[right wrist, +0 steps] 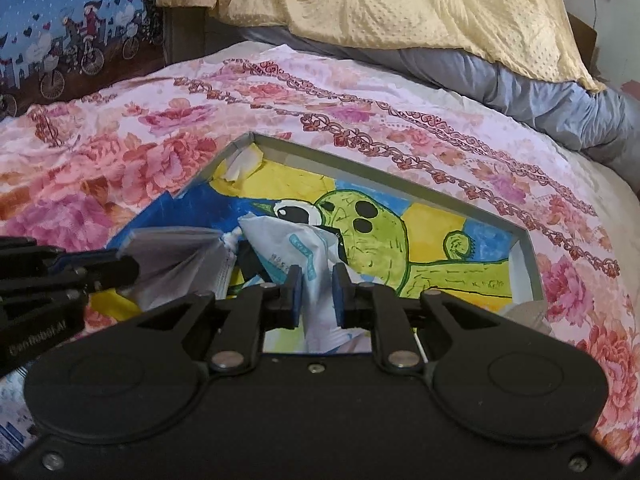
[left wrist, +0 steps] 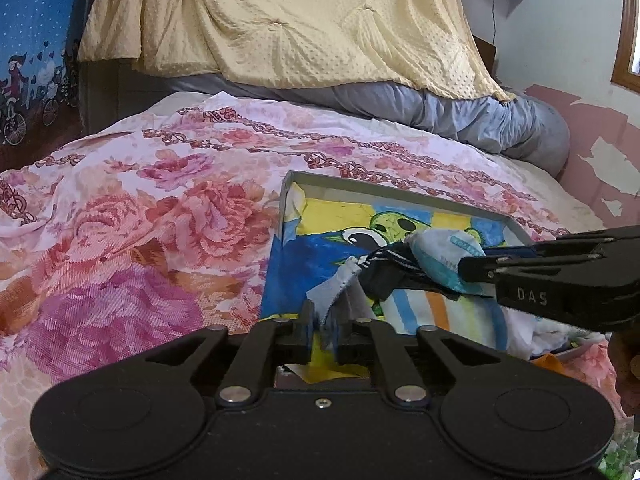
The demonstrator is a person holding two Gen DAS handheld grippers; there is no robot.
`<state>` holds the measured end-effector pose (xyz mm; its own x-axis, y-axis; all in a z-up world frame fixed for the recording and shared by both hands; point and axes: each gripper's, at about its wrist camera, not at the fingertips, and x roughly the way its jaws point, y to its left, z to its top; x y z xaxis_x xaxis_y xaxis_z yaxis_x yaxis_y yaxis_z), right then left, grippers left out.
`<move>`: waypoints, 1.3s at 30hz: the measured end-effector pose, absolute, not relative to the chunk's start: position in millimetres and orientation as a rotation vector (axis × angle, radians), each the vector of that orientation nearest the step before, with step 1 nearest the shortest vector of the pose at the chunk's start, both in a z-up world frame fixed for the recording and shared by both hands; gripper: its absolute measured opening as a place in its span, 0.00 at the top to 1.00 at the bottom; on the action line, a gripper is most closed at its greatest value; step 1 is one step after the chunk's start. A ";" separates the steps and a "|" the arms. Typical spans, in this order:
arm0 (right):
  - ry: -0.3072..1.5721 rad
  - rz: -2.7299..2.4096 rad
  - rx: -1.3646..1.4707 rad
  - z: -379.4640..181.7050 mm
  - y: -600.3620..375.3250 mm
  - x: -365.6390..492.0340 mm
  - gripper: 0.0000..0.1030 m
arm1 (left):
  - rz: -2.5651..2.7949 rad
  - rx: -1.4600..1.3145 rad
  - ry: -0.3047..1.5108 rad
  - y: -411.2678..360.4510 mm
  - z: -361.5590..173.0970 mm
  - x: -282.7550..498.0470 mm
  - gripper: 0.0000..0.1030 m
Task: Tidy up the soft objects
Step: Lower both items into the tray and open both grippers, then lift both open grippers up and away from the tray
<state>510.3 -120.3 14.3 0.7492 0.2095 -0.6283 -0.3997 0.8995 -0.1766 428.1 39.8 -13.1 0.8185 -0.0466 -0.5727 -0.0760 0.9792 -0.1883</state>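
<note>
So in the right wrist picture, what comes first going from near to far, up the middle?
Right gripper pinching white printed cloth → grey-rimmed box with green cartoon drawing → pink flowered bedsheet → grey quilt → yellow dotted blanket.

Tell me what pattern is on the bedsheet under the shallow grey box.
Pink and red roses with chain-like bands on the white bedsheet; the left wrist view shows it best.
</note>
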 end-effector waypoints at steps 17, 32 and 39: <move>0.572 0.346 -0.216 50.3 -143.0 470.6 0.57 | 0.014 -0.194 0.576 38.9 14.8 405.3 0.42; 0.390 0.319 -0.129 129.0 -190.2 394.4 0.01 | -0.031 -0.215 0.402 30.5 81.7 349.6 0.01; 0.303 0.304 -0.039 152.0 -220.5 351.0 0.00 | -0.047 -0.257 0.330 29.8 115.8 313.9 0.01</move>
<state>351.0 -220.5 152.0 0.9094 0.2889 -0.2993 -0.3005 0.9537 0.0074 313.9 29.8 115.8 0.9453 -0.0871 -0.3143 0.0037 0.9665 -0.2567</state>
